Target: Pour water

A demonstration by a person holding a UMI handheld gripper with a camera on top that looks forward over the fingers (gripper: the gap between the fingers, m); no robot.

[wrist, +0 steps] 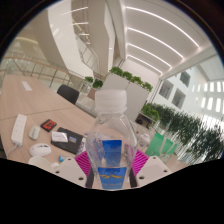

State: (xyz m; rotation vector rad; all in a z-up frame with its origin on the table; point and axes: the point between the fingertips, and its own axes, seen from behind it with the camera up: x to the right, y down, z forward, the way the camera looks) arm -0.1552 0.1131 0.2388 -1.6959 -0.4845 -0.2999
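Light tabletop [25, 105] in a bright open hall: planters [130, 78] behind, ceiling light strips above. Gripper [112, 160] clamped on a clear water bottle [112, 140], pink pads [84, 160] pressing both sides at the blue label. Bottle upright, white cap on, centred between the fingers. Beyond, left: a black notebook [66, 144], small white items, a phone [17, 127].
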